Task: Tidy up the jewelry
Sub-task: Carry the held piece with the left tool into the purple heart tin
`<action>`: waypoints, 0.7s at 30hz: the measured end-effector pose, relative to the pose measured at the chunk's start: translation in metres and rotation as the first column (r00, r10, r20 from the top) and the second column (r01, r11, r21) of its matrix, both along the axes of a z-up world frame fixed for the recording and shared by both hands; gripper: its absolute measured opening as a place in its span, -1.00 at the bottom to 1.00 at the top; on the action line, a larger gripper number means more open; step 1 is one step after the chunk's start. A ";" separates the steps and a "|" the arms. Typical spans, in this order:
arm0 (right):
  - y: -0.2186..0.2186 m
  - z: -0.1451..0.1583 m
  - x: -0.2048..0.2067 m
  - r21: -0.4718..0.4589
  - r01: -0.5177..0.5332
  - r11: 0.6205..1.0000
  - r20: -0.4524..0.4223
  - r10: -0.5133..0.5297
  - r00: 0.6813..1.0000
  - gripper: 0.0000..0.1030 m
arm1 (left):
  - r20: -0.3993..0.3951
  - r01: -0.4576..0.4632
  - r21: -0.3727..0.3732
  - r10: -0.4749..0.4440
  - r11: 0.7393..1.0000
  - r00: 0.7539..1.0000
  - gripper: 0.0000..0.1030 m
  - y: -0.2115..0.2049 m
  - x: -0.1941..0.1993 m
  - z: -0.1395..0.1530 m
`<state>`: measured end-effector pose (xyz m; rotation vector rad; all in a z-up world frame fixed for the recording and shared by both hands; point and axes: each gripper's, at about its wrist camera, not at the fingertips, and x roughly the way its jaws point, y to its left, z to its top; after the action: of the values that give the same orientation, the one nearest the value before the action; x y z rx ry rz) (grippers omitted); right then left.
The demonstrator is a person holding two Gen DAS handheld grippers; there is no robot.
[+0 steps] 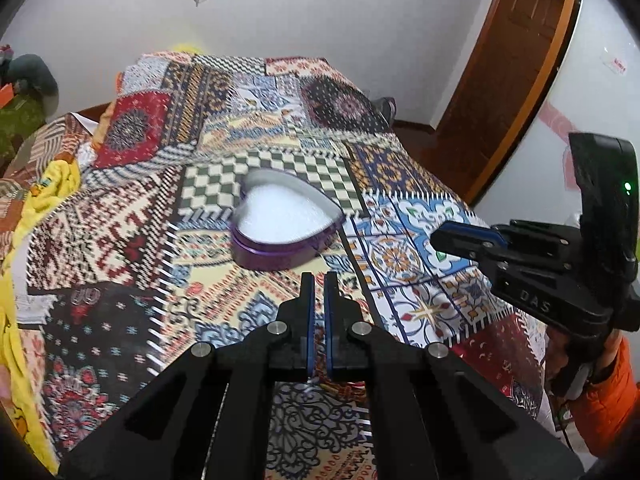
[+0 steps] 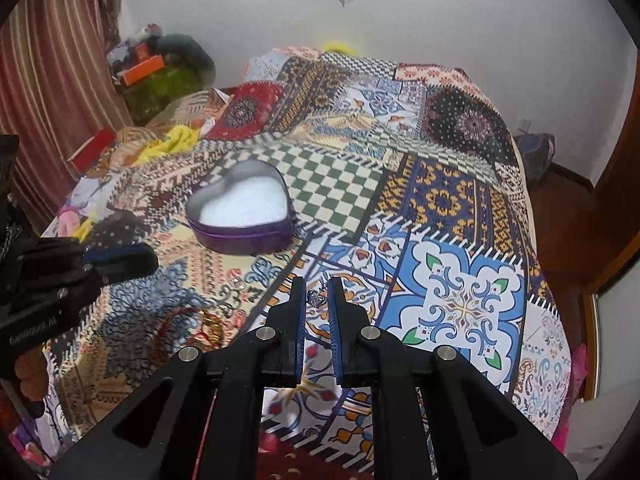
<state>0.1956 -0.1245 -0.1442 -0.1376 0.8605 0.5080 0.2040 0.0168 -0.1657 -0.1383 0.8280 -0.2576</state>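
Jewelry piece (image 2: 317, 298) pinched in right gripper (image 2: 318, 292); left gripper (image 1: 319, 280) closed, both tilted downward.

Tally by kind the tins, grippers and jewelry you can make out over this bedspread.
Heart-shaped tin: 1
Grippers: 2, the left gripper and the right gripper
Silver piece between the right fingertips: 1
Red-and-gold bracelet heap: 1
Total: 5

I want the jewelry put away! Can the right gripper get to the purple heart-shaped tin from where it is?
Probably yes. The purple heart-shaped tin sits open on the patchwork bedspread, with nothing between it and the right gripper, whose jaws are closed on a small silver piece.
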 end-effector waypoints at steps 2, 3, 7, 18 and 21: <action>0.003 0.006 -0.002 0.008 -0.005 1.000 0.014 0.005 1.000 -0.82 | 0.011 -0.010 -0.004 0.010 1.000 1.000 -0.96 0.006 0.000 0.006; 0.004 0.010 -0.003 0.012 -0.007 1.000 0.023 0.007 1.000 -0.82 | 0.016 -0.014 -0.007 0.014 1.000 1.000 -0.96 0.008 -0.001 0.009; 0.011 0.021 -0.006 0.030 -0.017 0.999 0.048 0.016 0.999 -0.82 | 0.045 -0.030 -0.005 0.030 1.000 0.999 -0.96 0.017 0.001 0.020; 0.033 0.039 0.002 0.070 -0.043 0.997 0.101 0.036 0.994 -0.82 | 0.100 -0.051 0.026 0.048 0.998 0.994 -0.96 0.031 0.021 0.034; 0.039 0.045 0.009 0.079 -0.050 0.996 0.115 0.040 0.993 -0.81 | 0.099 -0.049 0.022 0.047 0.999 0.994 -0.96 0.033 0.029 0.033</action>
<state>0.2046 -0.0856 -0.0995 -0.1098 0.7256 0.5716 0.2330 0.0498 -0.1329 -0.1218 0.7286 -0.2072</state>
